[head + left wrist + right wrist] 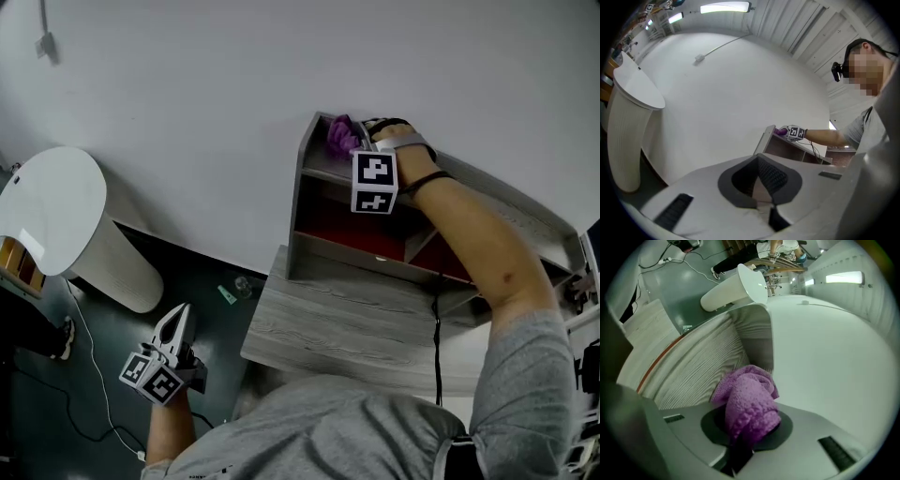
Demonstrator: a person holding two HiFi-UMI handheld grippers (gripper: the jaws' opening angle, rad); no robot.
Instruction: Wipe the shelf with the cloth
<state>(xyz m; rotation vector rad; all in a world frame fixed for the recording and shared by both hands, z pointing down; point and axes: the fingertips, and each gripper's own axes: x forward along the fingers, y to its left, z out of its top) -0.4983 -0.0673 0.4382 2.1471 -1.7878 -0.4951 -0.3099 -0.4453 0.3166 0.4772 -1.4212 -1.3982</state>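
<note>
A purple cloth (340,137) lies bunched on the top board of the grey shelf unit (323,253), at its left end by the white wall. My right gripper (362,142) is shut on it, and the cloth (750,404) bulges out from between the jaws over the wood-grain board (701,366). My left gripper (176,317) hangs low at the left, over the dark floor and far from the shelf. Its jaws meet at a point with nothing between them (759,161). In the left gripper view the shelf (799,151) and cloth (780,131) show small in the distance.
The shelf stands on a grey wooden desk (319,328), with a black cable (437,328) running down across it. A tall white bin with a lid (66,220) stands on the floor at the left. A small green item (228,294) lies on the floor by the desk.
</note>
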